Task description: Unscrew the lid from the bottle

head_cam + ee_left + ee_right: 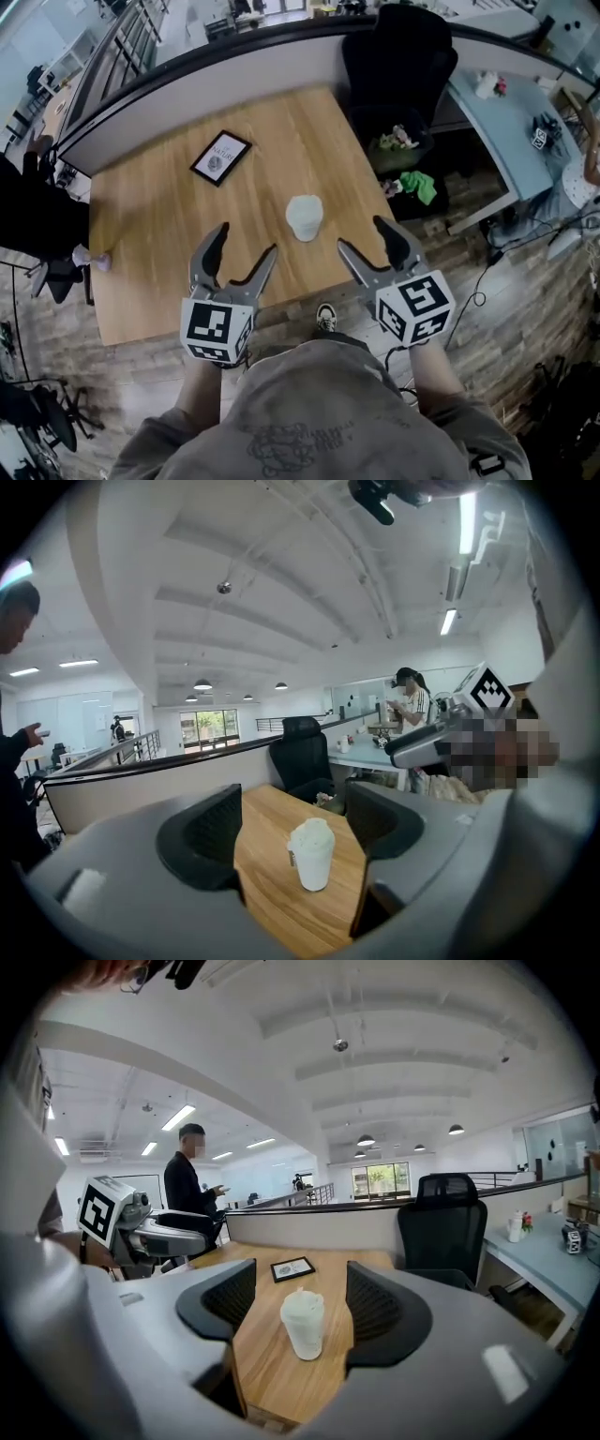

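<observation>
In the head view I am holding my left claw point(247, 240) and right claw point(362, 234) open and empty at lower centre. The upright white bottle point(305, 217) is standing just above and between them on the wooden surface point(159, 206), equally near both. In the left gripper view the bottle point(311, 853) is sitting untouched ahead of the spread jaws, and the right gripper view is showing the same, with an office chair point(450, 1227) beyond.

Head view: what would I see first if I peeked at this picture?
A white bottle stands alone near the middle of the wooden table. The left gripper and the right gripper hover just short of it, one on each side, both open and empty. A framed card lies farther back on the left.
</observation>
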{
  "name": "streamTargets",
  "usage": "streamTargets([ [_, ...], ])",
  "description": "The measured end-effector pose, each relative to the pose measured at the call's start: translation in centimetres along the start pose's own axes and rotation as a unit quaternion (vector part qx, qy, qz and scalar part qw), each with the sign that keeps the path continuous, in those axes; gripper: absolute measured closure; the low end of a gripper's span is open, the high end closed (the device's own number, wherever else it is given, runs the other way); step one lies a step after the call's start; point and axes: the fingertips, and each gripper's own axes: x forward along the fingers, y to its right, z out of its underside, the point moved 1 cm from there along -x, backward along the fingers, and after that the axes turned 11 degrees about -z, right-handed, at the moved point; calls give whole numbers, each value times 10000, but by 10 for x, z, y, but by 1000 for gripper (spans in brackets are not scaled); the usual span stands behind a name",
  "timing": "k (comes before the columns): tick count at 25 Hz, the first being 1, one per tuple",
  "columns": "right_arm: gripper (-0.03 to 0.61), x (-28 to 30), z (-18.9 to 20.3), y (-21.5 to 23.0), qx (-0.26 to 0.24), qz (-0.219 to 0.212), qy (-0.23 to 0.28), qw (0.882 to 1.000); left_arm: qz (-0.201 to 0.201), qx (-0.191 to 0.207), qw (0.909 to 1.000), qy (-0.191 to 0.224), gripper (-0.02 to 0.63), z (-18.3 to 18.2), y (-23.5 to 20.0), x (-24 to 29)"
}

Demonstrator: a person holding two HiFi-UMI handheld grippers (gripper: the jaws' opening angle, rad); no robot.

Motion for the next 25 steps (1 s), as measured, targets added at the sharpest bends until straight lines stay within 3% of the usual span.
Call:
streamTargets([
  [5, 290, 18, -2, 29, -49, -323, -135, 9994, -255, -76, 9995, -149, 265, 5, 1, 20],
  [11, 290, 33, 2, 41, 11, -501, -264, 9984, -244, -118, 9991, -323, 262, 18, 3, 30],
  [19, 290, 52, 16, 43, 152, -488, -512, 9974, 99, -45, 9989, -454, 242, 43, 4, 50],
  [25, 290, 71, 29, 36, 109, -622, -890, 9940, 536, 13, 9955, -785, 242, 89, 20, 75],
])
